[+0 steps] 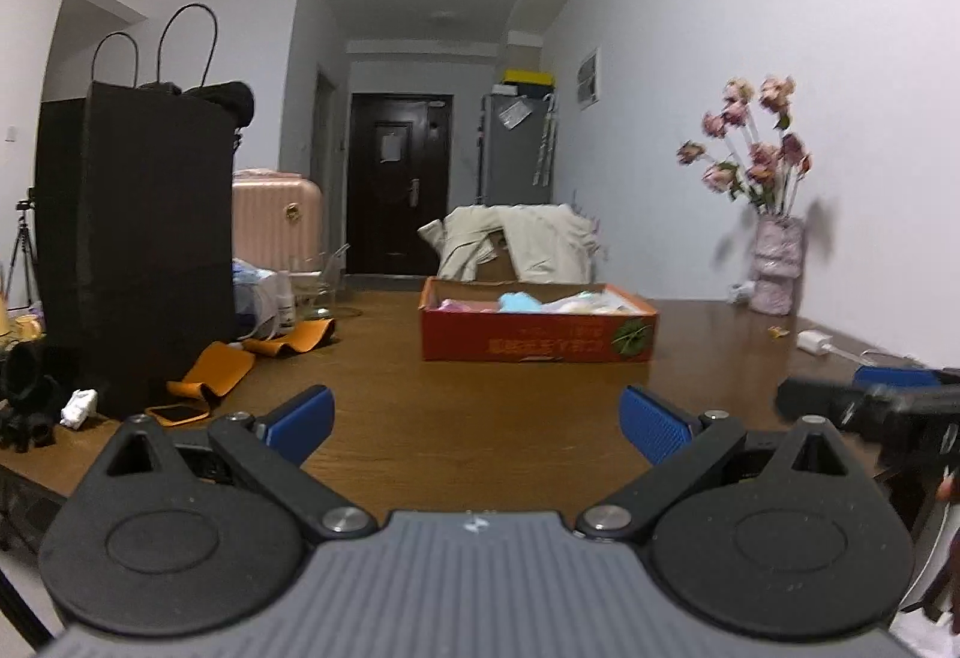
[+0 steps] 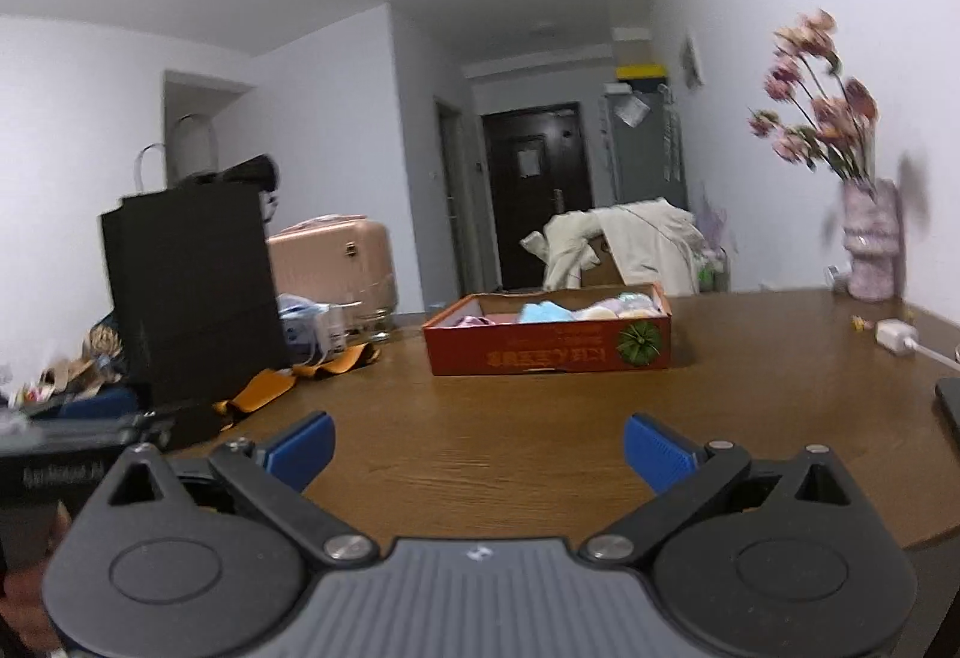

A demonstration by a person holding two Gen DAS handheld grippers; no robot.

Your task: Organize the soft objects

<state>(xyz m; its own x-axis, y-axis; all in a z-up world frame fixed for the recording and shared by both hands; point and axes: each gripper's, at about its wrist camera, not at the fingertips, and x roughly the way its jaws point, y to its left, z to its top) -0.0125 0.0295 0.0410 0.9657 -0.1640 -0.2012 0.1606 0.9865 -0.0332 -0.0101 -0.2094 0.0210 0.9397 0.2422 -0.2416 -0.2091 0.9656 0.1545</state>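
A shallow red cardboard box (image 1: 534, 340) stands on the wooden table (image 1: 480, 418) ahead of me; it also shows in the right wrist view (image 2: 549, 349). Soft pastel items (image 1: 522, 303) in pink, blue and yellow lie inside it, and they show in the right wrist view too (image 2: 543, 311). My left gripper (image 1: 477, 427) is open and empty, held low over the table's near part. My right gripper (image 2: 477, 451) is open and empty, also short of the box. The right gripper shows blurred at the right edge of the left wrist view (image 1: 882, 400).
A tall black paper bag (image 1: 138, 250) stands at the left with orange leather pieces (image 1: 219, 367) and a phone (image 1: 177, 412) beside it. A vase of pink flowers (image 1: 774, 262) and a white charger (image 1: 813, 341) sit at the right. A chair with a beige coat (image 1: 516, 241) stands behind the box.
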